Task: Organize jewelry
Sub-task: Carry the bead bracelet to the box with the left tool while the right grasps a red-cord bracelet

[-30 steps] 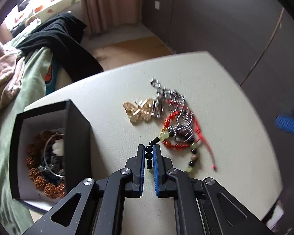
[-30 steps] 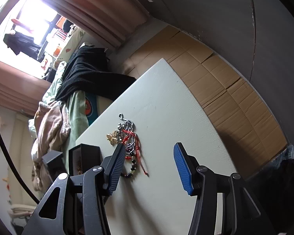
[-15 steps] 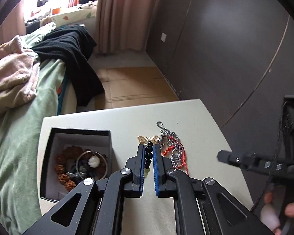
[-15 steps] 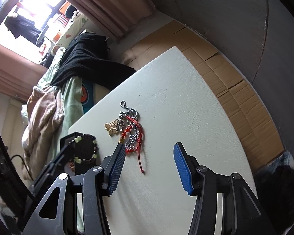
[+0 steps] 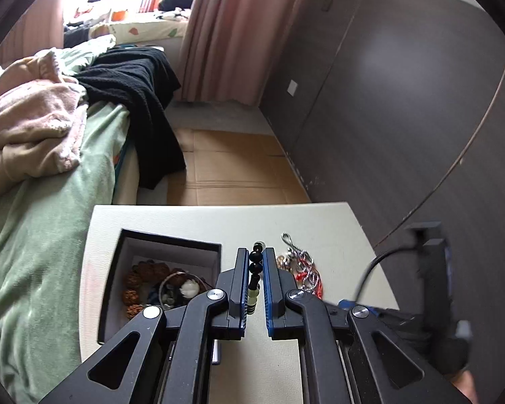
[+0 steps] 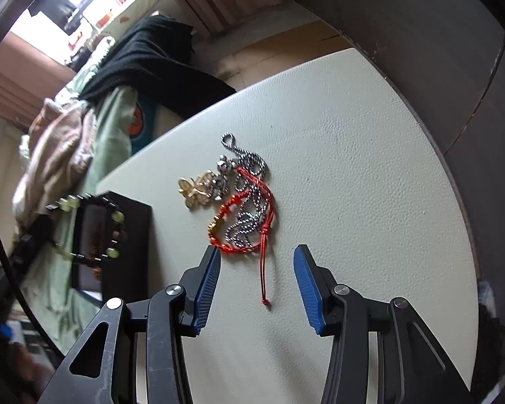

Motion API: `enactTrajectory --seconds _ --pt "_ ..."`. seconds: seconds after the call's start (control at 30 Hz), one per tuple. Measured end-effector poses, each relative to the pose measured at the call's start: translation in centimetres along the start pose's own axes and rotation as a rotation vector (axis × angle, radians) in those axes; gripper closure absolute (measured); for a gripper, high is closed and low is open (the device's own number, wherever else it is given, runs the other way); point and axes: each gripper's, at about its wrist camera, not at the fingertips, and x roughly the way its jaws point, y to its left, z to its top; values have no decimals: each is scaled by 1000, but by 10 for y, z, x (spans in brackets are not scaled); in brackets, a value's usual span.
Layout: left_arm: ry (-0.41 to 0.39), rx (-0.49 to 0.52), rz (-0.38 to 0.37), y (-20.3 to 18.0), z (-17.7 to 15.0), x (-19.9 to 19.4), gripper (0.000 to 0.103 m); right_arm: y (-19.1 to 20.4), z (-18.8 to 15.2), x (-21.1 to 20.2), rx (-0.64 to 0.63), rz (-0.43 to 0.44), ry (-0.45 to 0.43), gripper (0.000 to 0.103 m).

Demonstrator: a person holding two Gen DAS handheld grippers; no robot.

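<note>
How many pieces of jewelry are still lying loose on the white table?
3: a gold butterfly ornament, a silver ball chain beside it, and a red cord bracelet tangled over the chain. More may hide in the tangle.

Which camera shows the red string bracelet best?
The right wrist view. There the red woven-cord bracelet lies in plain sight on the pale table, with its loop, gold bead and loose tail all showing. The left wrist view shows only a small red bit, mostly hidden behind the left gripper.
</note>
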Motion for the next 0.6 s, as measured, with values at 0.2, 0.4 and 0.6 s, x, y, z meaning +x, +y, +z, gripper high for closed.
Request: enactTrajectory --seconds 0.2,0.4,0.6 --pt "-29 -49 3 17 4 -11 95 11 -2 12 -89 -98 15 98" --pt "-45 -93 17 34 8 -16 95 -12 1 -22 5 30 -52 99" --pt "-50 -120 38 46 9 -18 95 -22 0 -60 65 172 -137 99"
